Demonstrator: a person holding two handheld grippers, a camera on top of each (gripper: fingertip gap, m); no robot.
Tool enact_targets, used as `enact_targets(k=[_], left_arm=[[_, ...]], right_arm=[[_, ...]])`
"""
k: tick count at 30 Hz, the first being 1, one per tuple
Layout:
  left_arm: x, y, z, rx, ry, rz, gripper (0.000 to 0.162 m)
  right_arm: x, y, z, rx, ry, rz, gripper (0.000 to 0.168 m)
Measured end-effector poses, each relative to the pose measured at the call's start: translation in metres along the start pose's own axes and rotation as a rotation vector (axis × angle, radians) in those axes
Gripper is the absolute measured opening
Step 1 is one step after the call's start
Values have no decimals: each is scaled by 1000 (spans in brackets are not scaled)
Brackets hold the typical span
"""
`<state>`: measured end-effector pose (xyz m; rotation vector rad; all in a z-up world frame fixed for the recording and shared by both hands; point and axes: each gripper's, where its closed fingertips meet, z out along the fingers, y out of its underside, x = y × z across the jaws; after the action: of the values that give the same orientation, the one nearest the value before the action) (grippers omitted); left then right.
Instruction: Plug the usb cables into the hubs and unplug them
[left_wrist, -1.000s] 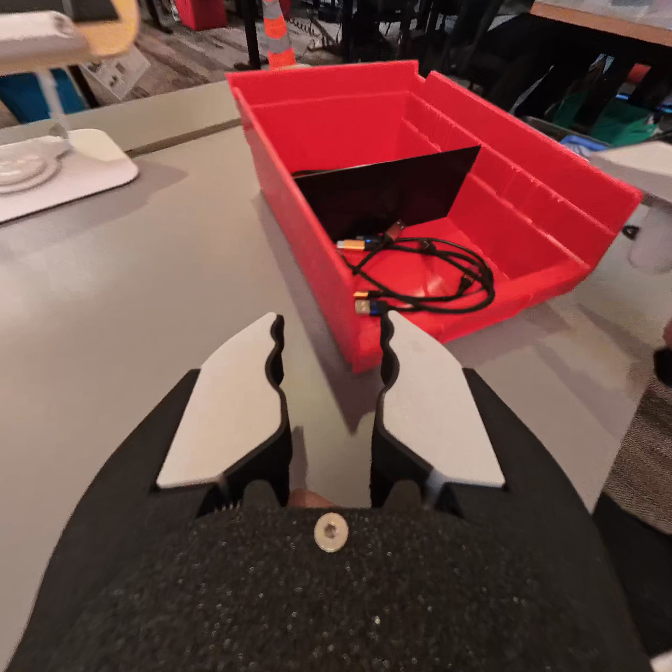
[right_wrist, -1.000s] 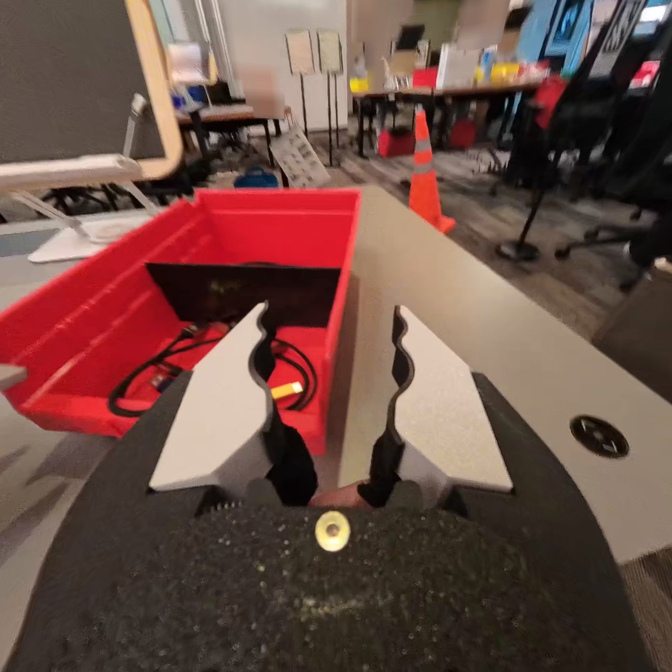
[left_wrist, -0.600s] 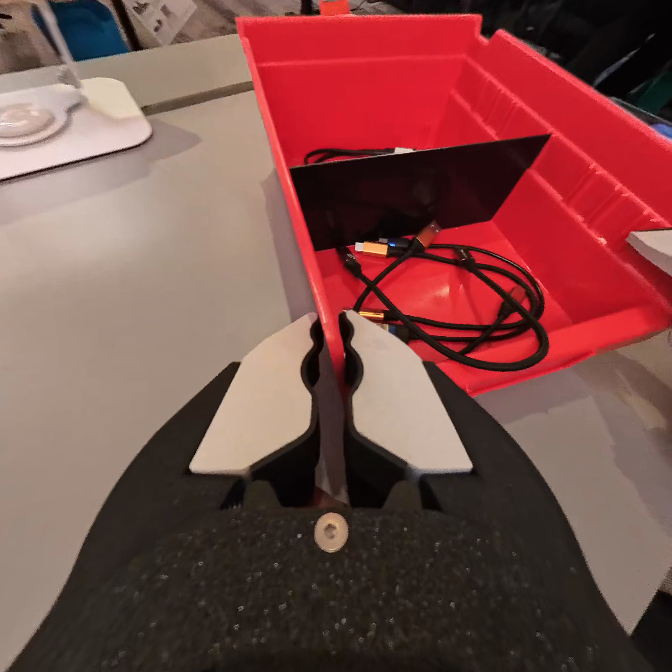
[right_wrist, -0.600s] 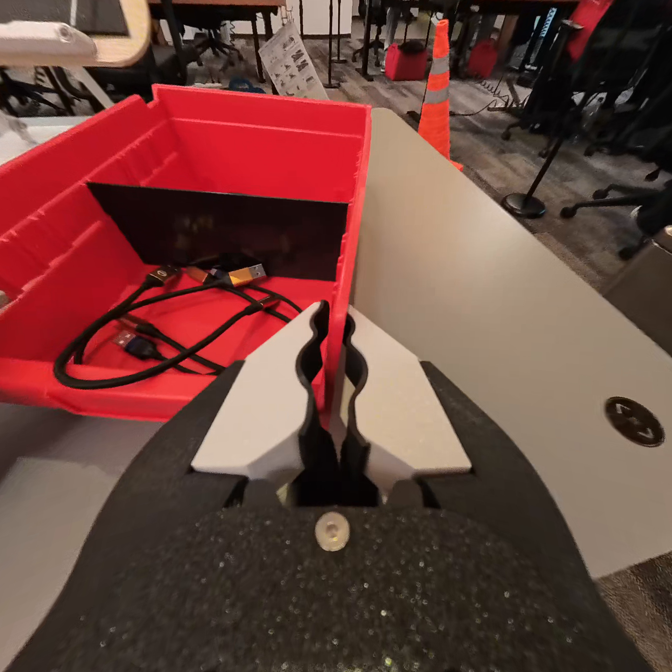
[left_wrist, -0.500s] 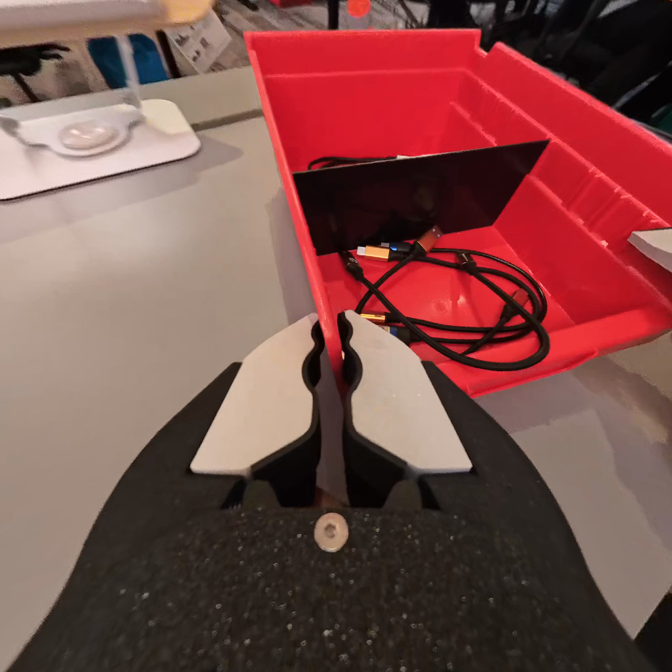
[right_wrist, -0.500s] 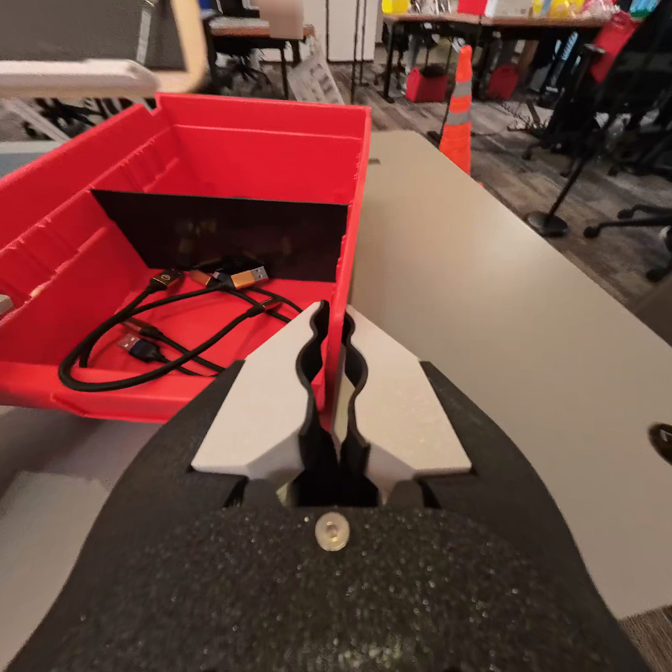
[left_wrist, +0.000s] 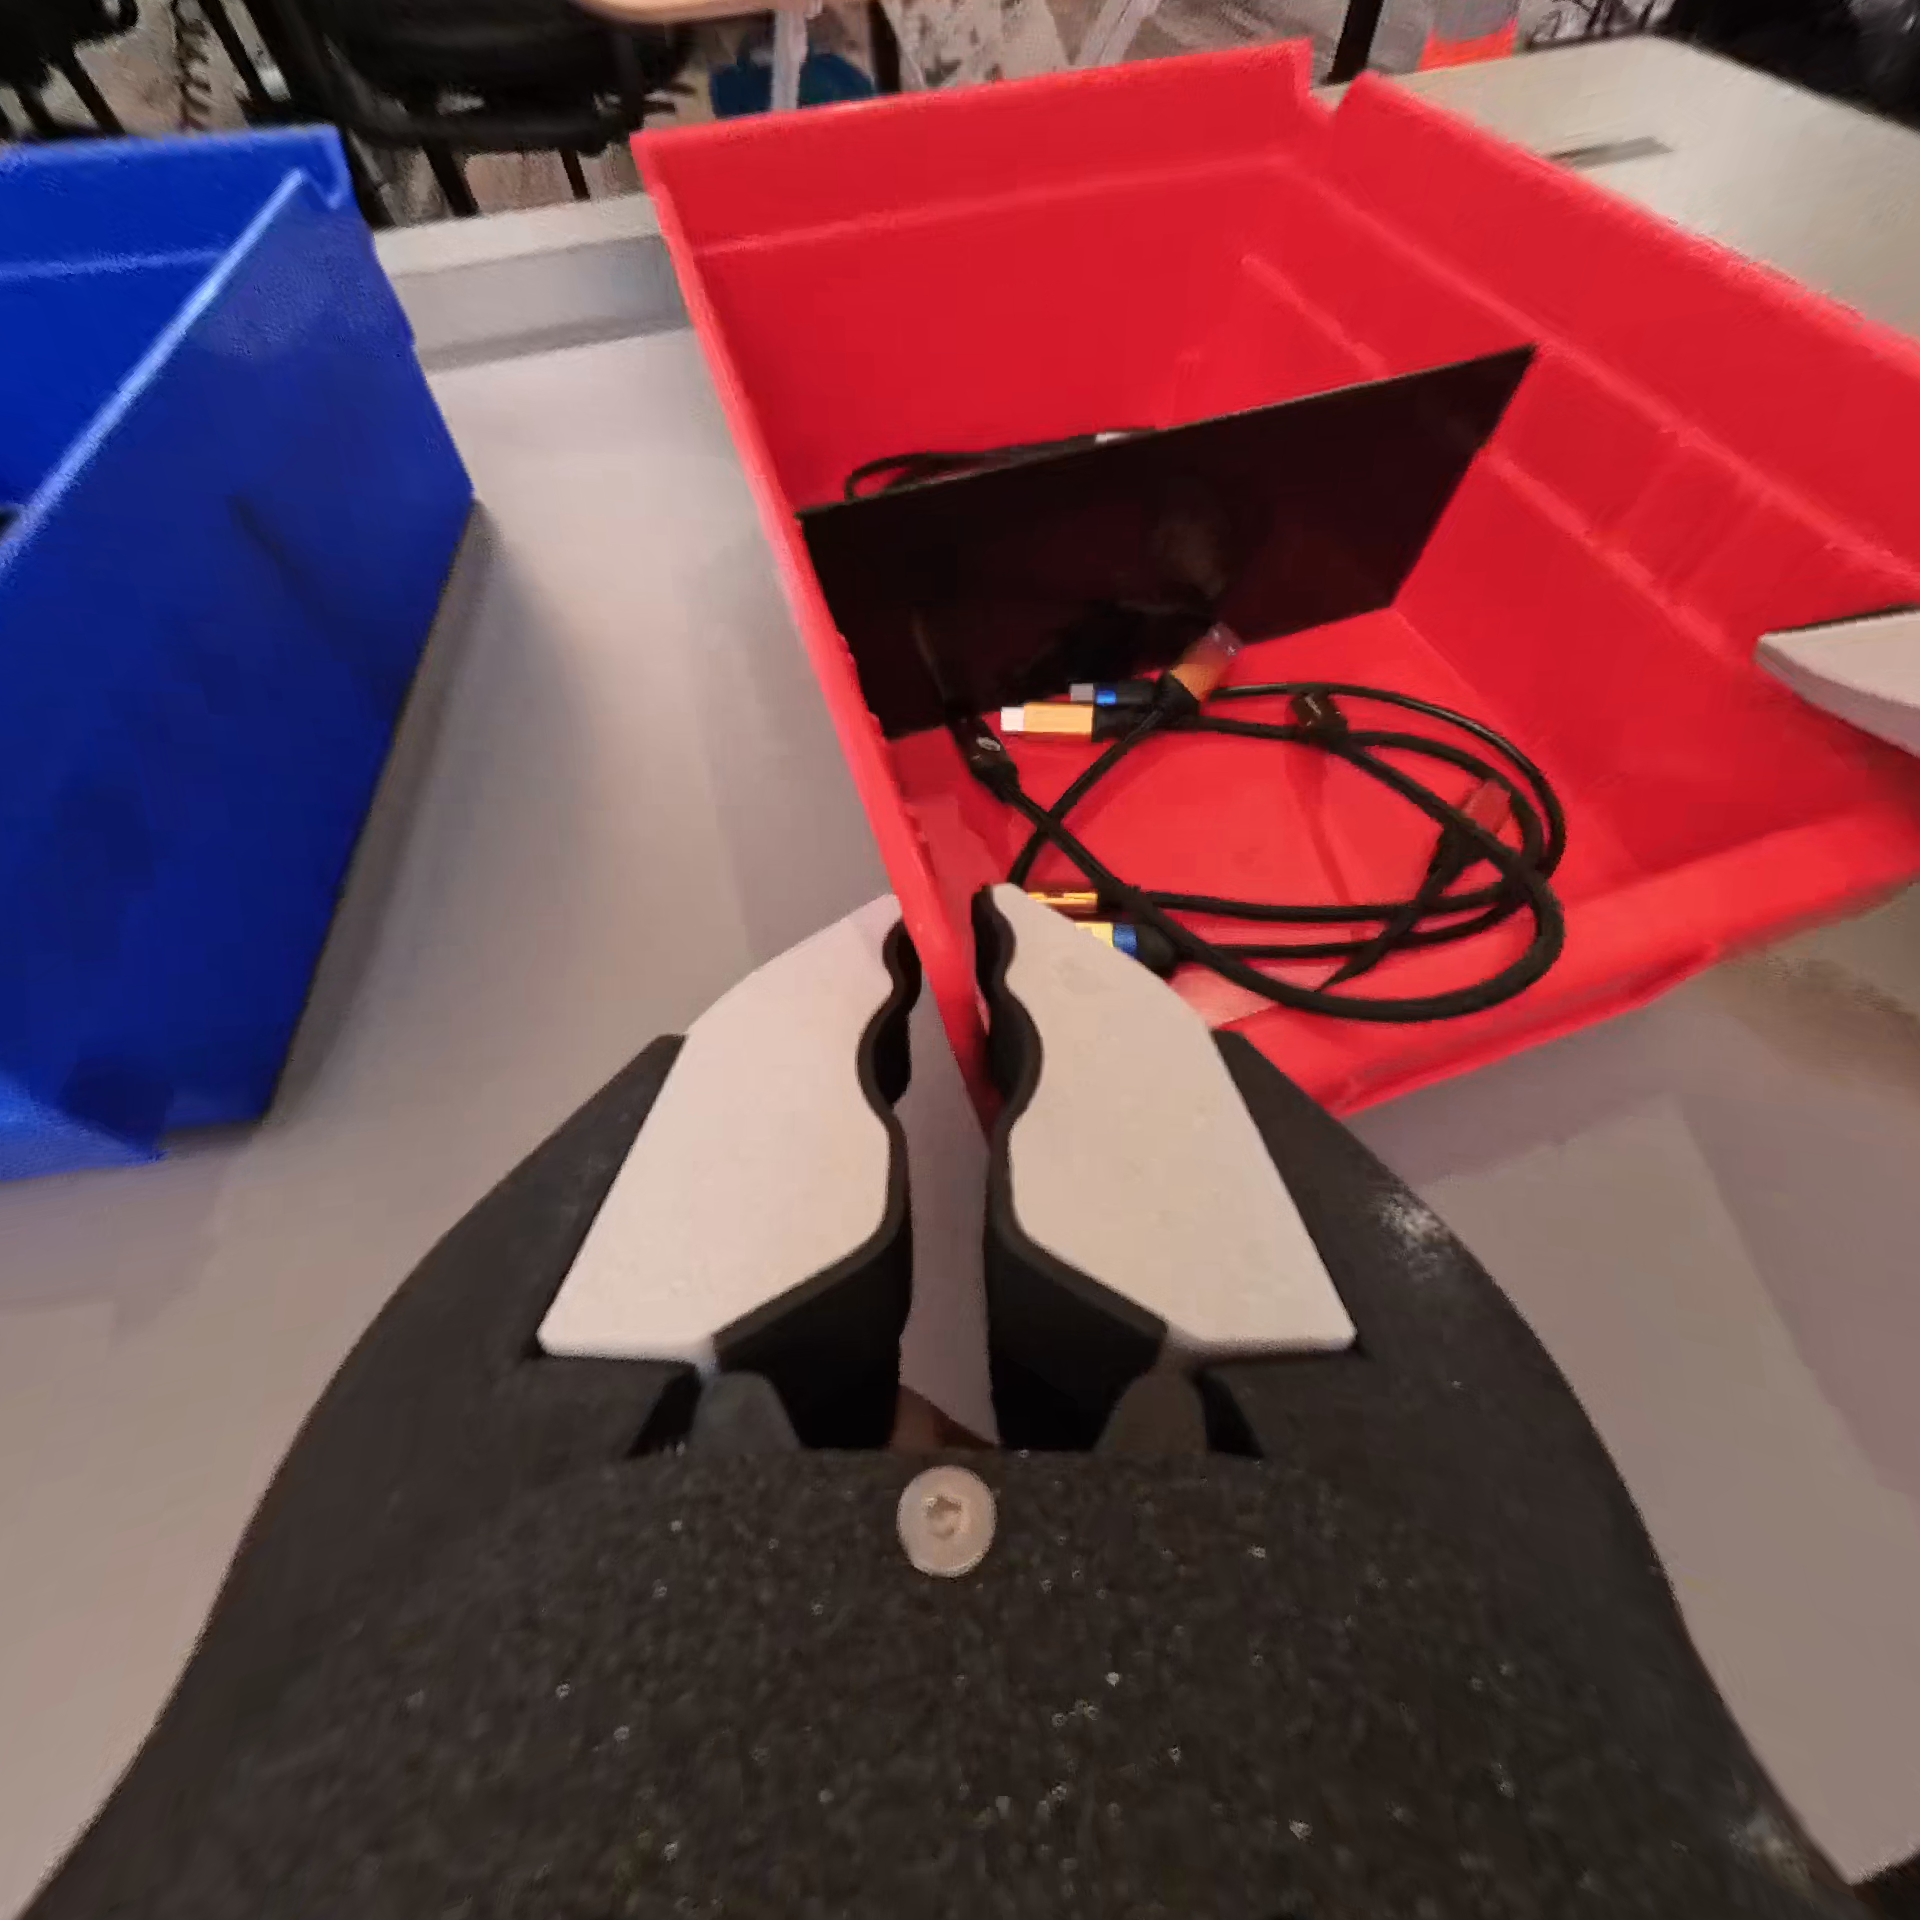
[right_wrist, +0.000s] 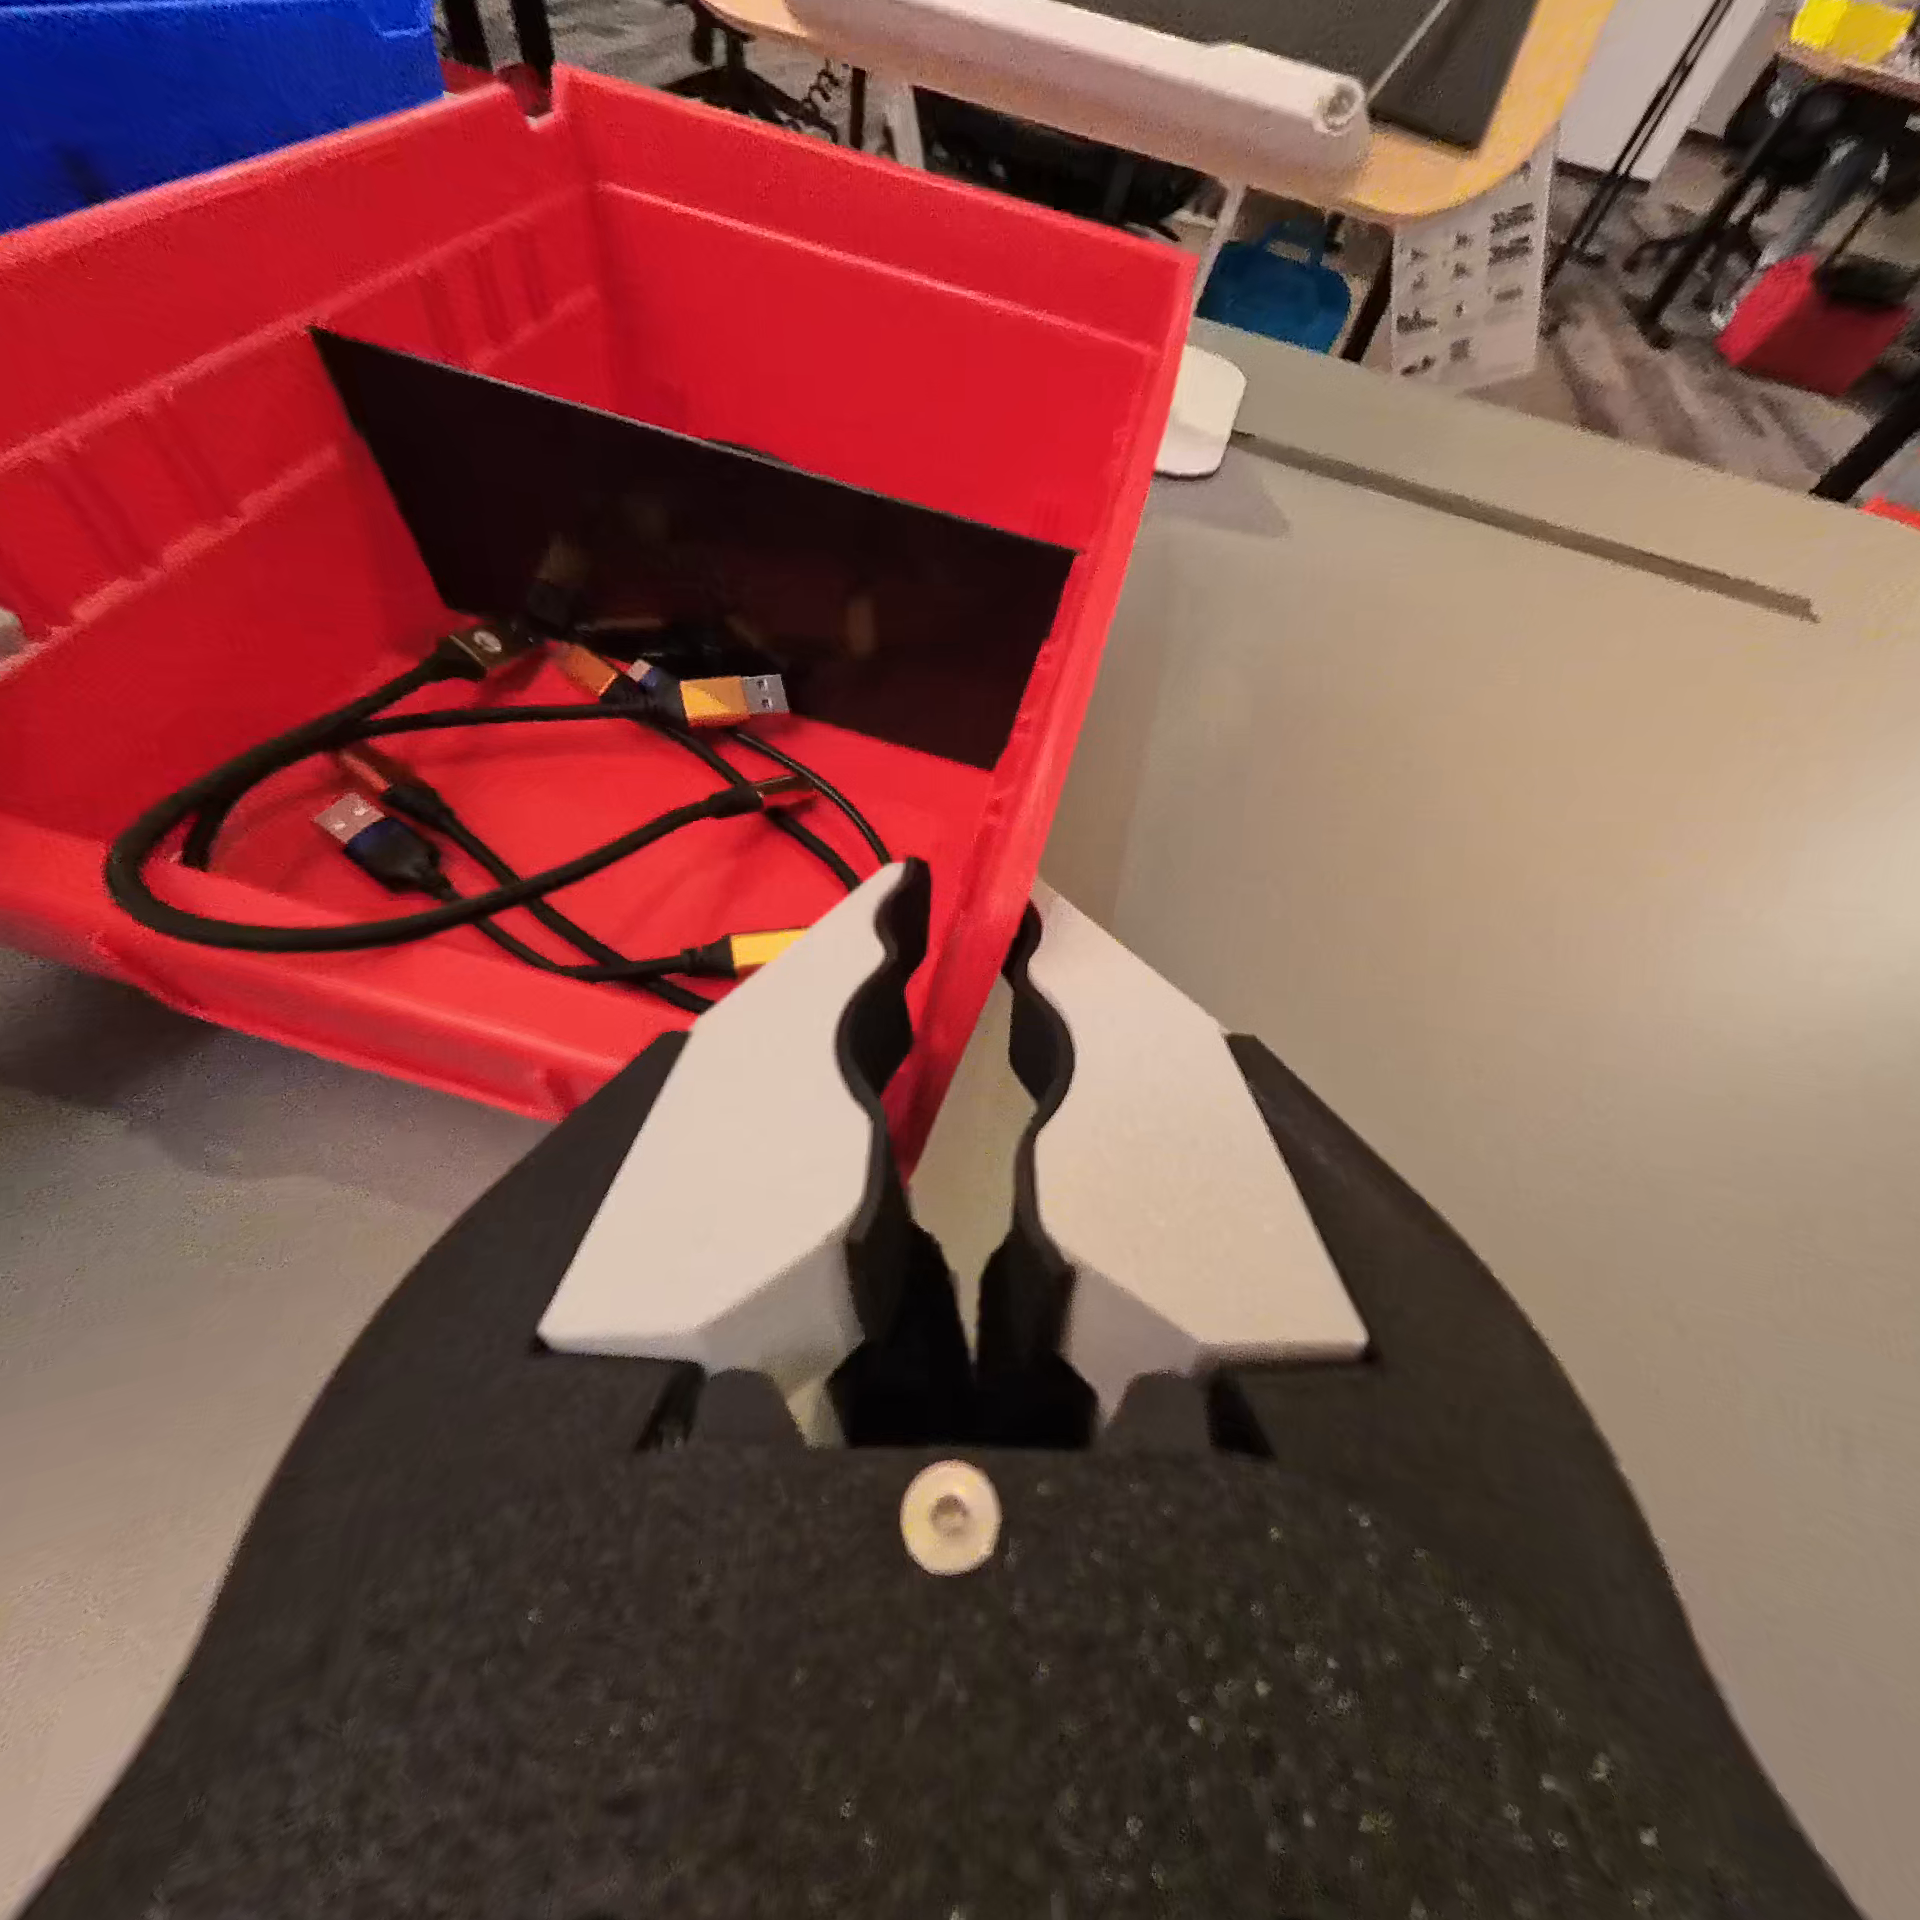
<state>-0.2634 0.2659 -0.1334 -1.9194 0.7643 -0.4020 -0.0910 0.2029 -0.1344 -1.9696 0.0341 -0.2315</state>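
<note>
A red bin sits on the grey table, split by a black divider. Black cables with orange and blue plugs lie tangled in its near compartment. My left gripper is shut on the bin's left wall near the front corner. My right gripper is shut on the right wall of the red bin near its front corner. The cables and the divider also show in the right wrist view. A tip of the right gripper's finger shows at the right edge of the left wrist view.
A blue bin stands just left of the red bin, with a strip of table between them. The blue bin's top shows behind the red one. A white lamp arm and its base stand beyond. Chairs and desks are behind. Across from one pair of fingers to the other is roughly 20 cm.
Both grippers went from open to shut on the red bin's side walls. The bin has since swung with them, so the blue bin now shows at its left.
</note>
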Motion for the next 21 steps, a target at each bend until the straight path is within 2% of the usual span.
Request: enact_targets(k=[3,5,8,10,12,14,18,21], left_arm=[[6,2,-4,-26,89,73,15],[9,-5,-16,23,189,25,22],[-15,-33,-40,163,319,-212,31],[-46,-47,-57,231,415,-397,33],[-89,-58,-76,312,471,-542,35],[-144,-53,-89,348,378,-557,37],[-270,0,-99,244,-106,-418,41],[-315,17,-90,133,-223,-309,52]], right_arm=[[-3,1,-2,-4,-83,-6,21],[-5,3,-10,14,-176,8,23],[5,8,-21,33,-250,26,31],[13,14,-27,17,-284,45,44],[23,18,-28,1,-284,93,46],[31,22,-29,-11,-264,128,41],[37,28,-32,-26,-232,117,38],[35,28,-34,-19,-214,106,36]])
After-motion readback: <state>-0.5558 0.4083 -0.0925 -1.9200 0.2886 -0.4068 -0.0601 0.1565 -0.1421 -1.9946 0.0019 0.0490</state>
